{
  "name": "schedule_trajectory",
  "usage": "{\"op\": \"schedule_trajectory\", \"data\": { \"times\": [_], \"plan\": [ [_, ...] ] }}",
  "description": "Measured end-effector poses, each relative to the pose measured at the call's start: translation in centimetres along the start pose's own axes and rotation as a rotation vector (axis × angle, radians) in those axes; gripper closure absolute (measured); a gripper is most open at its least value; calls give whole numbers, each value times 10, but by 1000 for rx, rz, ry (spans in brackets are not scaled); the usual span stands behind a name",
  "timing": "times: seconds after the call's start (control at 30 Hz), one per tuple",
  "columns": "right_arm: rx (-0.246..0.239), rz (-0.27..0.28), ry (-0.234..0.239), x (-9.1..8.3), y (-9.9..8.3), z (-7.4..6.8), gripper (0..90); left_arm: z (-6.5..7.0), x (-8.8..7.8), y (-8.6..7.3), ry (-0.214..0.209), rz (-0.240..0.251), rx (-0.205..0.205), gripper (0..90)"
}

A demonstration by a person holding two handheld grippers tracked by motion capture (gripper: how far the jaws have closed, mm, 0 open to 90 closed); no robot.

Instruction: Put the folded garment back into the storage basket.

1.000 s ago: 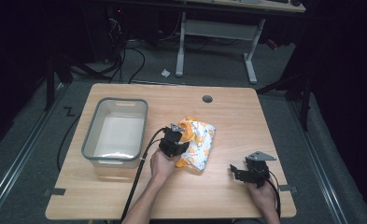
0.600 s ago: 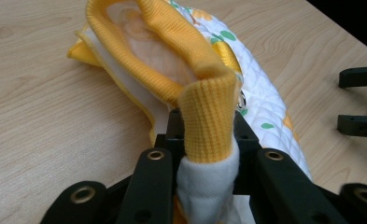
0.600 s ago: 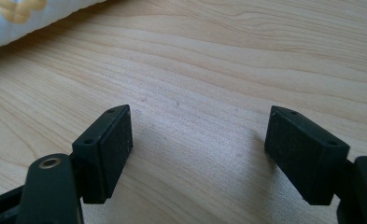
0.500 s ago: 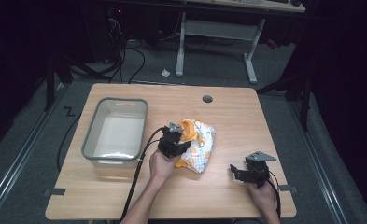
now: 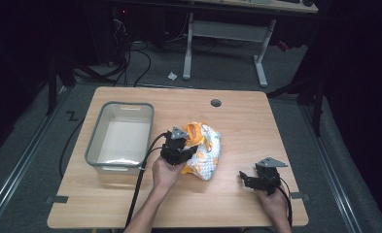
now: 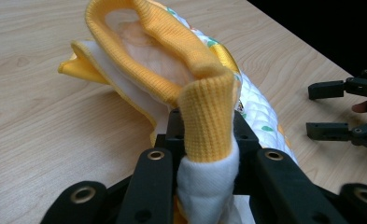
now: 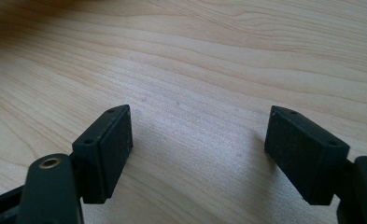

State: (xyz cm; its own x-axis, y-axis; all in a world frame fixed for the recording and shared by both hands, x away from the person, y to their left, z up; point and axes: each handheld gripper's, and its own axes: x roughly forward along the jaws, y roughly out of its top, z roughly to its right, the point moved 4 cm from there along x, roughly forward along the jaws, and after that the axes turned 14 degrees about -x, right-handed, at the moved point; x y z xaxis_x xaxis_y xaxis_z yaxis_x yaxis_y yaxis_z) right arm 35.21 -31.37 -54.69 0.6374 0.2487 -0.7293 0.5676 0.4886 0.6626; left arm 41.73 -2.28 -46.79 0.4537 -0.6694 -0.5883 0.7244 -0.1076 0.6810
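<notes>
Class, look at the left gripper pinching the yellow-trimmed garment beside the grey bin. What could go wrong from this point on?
1. The left gripper pinches only the yellow ribbed cuff of the white quilted garment, so the cloth may slip out under its own weight.
2. The rest of the garment lies on the wooden table; it could drag or catch the rim of the grey plastic bin.
3. The right gripper rests open and apart, giving no support.

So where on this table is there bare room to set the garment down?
Bare wood runs along the table's far edge past the grommet hole, and between the garment and the right tool. It is crowded where the bin meets the left tool.
</notes>
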Motion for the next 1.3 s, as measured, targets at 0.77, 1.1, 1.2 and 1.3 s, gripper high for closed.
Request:
{"op": "schedule_trajectory", "data": {
  "times": [0.77,1.1,1.2,1.3],
  "plan": [
    [2,-1,0,0,0,0,237,-4,-31,10,-16,46,1,752],
    [1,0,0,0,0,0,237,-6,-42,16,-28,75,-8,753],
    [0,0,0,0,0,0,237,-7,-44,17,-35,79,-17,753],
    [1,0,0,0,0,0,237,-10,-47,19,-65,84,-40,752]
  ]
}}
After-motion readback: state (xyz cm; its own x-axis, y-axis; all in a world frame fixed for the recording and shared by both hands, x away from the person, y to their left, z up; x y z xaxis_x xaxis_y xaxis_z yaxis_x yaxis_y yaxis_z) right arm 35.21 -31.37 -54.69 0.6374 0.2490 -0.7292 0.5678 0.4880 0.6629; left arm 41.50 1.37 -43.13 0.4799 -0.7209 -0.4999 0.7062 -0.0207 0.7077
